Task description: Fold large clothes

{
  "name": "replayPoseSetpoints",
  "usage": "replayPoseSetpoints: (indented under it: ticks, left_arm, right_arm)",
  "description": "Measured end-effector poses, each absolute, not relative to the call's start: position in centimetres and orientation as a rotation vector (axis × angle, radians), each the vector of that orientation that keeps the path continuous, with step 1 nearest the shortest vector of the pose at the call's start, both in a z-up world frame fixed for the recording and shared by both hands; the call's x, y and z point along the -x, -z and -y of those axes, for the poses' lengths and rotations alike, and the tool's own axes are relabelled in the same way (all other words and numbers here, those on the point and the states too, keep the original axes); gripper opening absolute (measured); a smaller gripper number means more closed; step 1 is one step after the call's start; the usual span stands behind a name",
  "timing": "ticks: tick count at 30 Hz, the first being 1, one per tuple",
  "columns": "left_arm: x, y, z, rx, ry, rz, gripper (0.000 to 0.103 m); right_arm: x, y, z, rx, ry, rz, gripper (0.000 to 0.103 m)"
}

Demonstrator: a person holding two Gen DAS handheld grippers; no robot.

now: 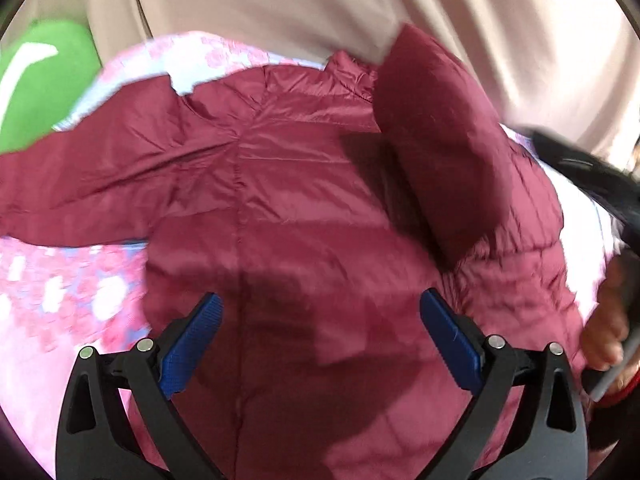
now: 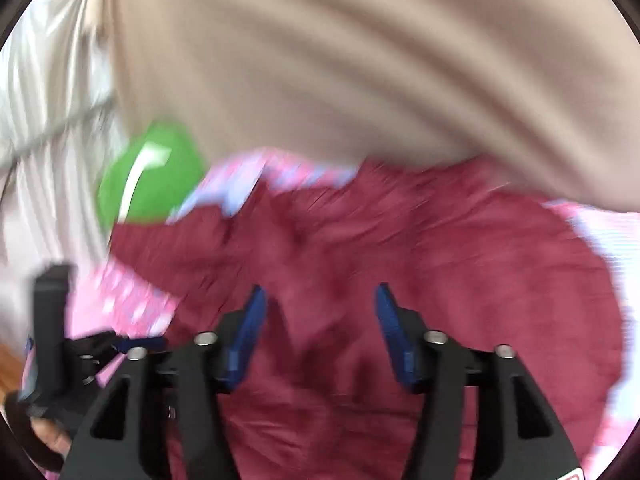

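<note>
Maroon quilted jacket (image 1: 280,184) spread over pink floral bedding (image 1: 60,292), collar at the far edge by beige curtain (image 1: 280,0), hem near; long axis near to far along the centre seam. Right sleeve (image 1: 444,140) already over the body, seemingly 1 fold made; left sleeve (image 1: 80,184) stretched out left, not yet folded, body fold also left. Left gripper (image 1: 320,340) apart above the near body, nothing between. Right gripper (image 2: 320,332) apart too, empty. Green cushion (image 1: 36,80) far left.
</note>
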State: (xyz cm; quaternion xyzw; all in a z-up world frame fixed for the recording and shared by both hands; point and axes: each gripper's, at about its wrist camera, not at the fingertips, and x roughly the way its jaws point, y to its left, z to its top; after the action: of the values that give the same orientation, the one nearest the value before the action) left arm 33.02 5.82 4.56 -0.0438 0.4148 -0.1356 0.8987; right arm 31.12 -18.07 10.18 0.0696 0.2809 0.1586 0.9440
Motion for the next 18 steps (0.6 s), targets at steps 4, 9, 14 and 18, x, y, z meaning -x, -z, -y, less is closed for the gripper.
replayPoseSetpoints:
  ticks: [4, 9, 14, 18]
  left_arm:
    - [-35.4, -4.8, -5.0, 0.222, 0.390, -0.877, 0.098]
    - [-38.6, -2.6, -3.2, 0.245, 0.366, -0.962, 0.098]
    - [-40.7, -1.8, -2.5, 0.214, 0.331, -0.973, 0.030]
    - [-41.8, -5.6, -3.0, 0.195, 0.360, -0.860, 0.004]
  right_arm:
    - [-28.4, -11.3, 27.3, -0.203, -0.107, -0.530, 0.064]
    - [-27.2, -8.7, 34.8, -0.322, 0.042, -0.597, 0.064]
    - [-29.3, -5.7, 36.7, -0.300, 0.117, -0.701, 0.064]
    - [-31.5, -3.9, 36.2, -0.286, 0.153, -0.737, 0.064]
